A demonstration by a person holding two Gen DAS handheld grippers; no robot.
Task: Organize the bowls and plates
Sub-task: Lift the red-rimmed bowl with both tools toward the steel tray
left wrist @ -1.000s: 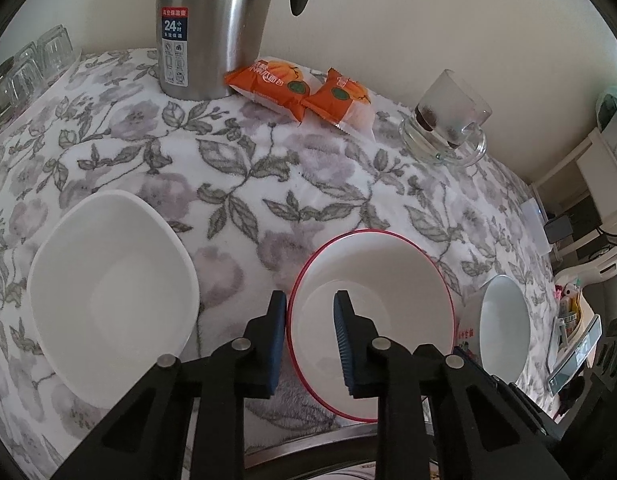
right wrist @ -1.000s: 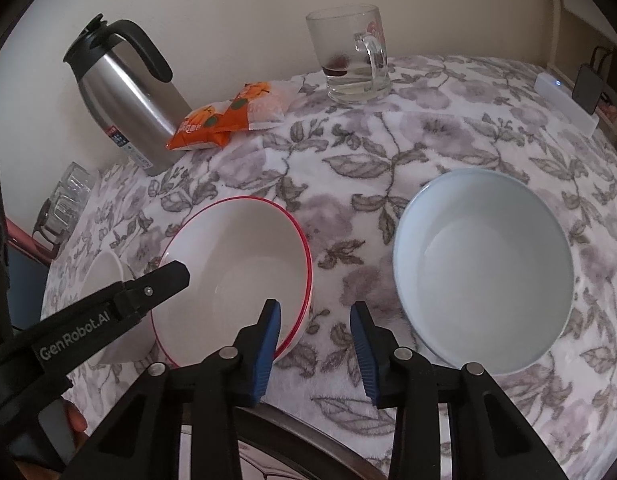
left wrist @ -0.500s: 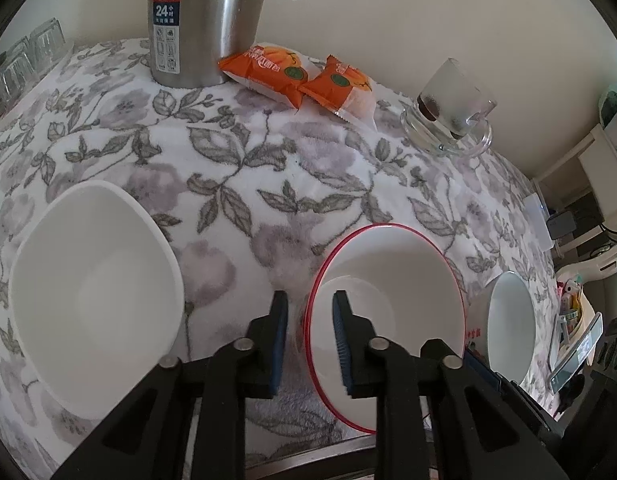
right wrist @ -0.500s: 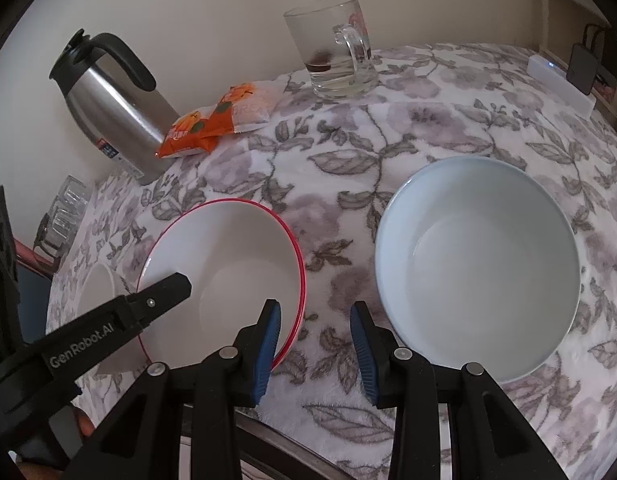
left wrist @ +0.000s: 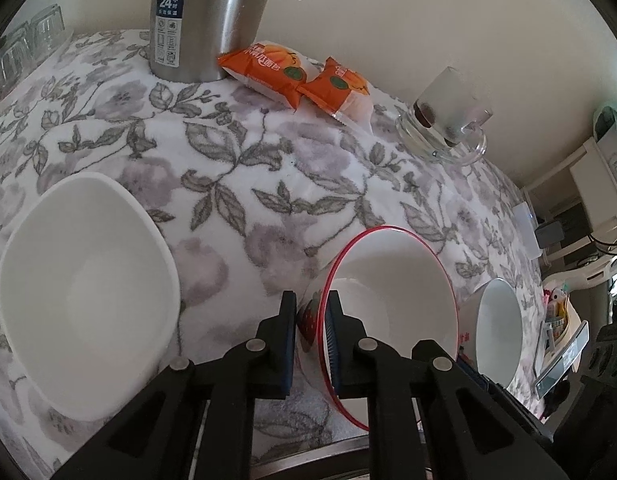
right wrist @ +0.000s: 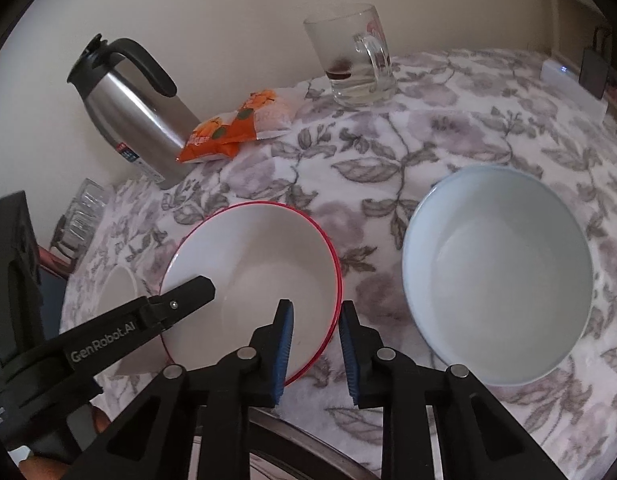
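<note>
The round white bowl with a thin red rim (left wrist: pixel 392 292) sits at the near edge of the counter (left wrist: pixel 236 184), which is covered by a grey and lilac floral cloth, and it is the thing everything else can be placed from. The left gripper (left wrist: pixel 311 344) has its jaws clamped on this bowl's near-left wall, one pad inside and one outside against the strawberry print; a second ago the jaws stood apart over that rim, so the grip is freshly made. The right gripper (right wrist: pixel 314 350) straddles the bowl's near-right rim, and its jaws have just been closing with the rim between them, though a gap still shows on the outer side, so I would not call that a hold yet.

The bowl also looks tipped compared with a moment ago, which I read as a lift about to begin.

Right of the red-rimmed bowl lies a pale blue round bowl (right wrist: pixel 496 296), apart from it. To its left sits a plain white squarish bowl (left wrist: pixel 88 300). Beyond it, against the wall, stand a steel thermos jug (right wrist: pixel 132 108), two orange snack packets (left wrist: pixel 296 80) and a glass mug (right wrist: pixel 352 56).

Stacking likely comes next.
</note>
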